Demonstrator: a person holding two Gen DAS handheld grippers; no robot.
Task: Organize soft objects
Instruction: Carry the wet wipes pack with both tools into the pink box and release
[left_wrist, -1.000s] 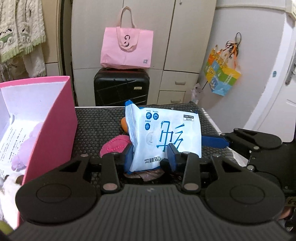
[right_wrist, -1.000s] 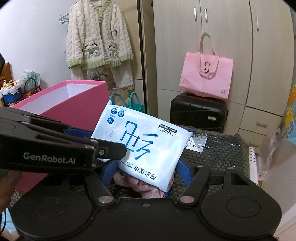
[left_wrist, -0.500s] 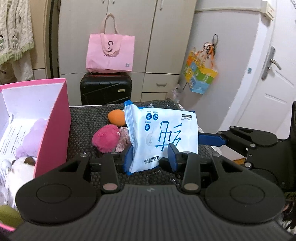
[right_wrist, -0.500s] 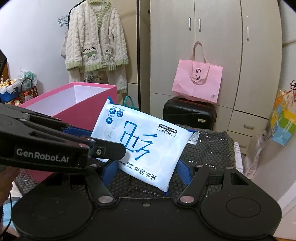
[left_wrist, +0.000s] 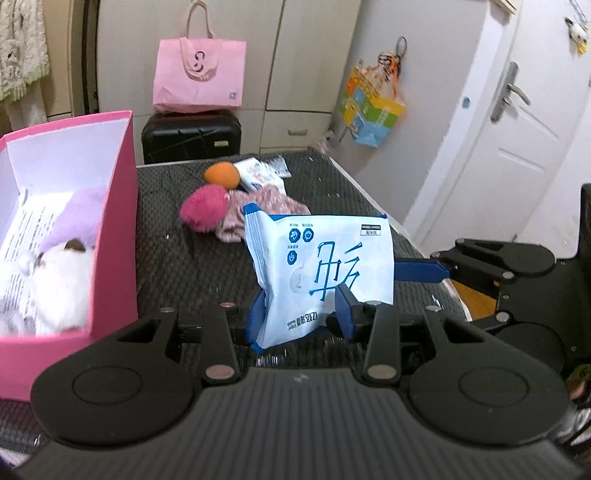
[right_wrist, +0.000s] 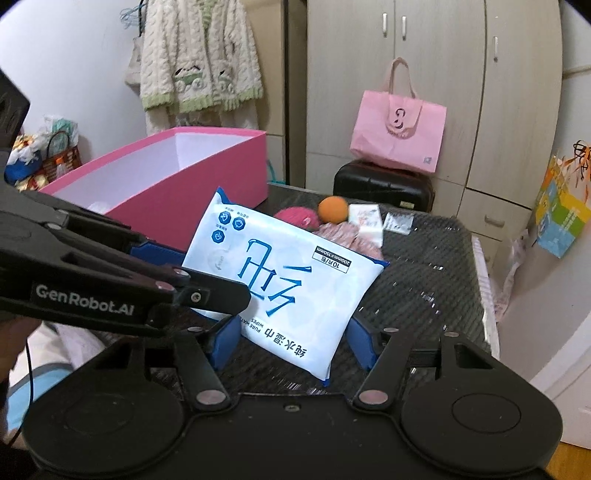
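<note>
Wipes pack (left_wrist: 321, 266): a flat white-and-blue soft plastic packet of wet wipes, held clear above the black textured table (left_wrist: 177, 258), between both tools.
Left gripper (left_wrist: 301, 312): blue pads are pressed onto the packet's lower short edge, pinching it.
Right gripper (right_wrist: 291, 339): jaws have just been closing; its blue fingers (right_wrist: 364, 341) flank the packet's lower end, and whether the pads press on it cannot be told.
Pack orientation: the printed face is turned toward both cameras, lettering upside down; in the right wrist view the long axis runs from about 10 o'clock down to 4 o'clock, tilted.
Pink box (left_wrist: 122, 221): an open pink cardboard box with white lining sits at 9 o'clock in the left wrist view, already holding a white and a lilac plush toy.
Still on the table: a fuzzy magenta ball (left_wrist: 203, 212), an orange ball (left_wrist: 221, 175) and pink patterned cloth (left_wrist: 258, 206), at 11 to 12 o'clock.
Step in hand: the packet is judged to be in carriage toward the box.
Next move: the packet likely needs swinging toward 9 o'clock, over the box wall, then release.
</note>
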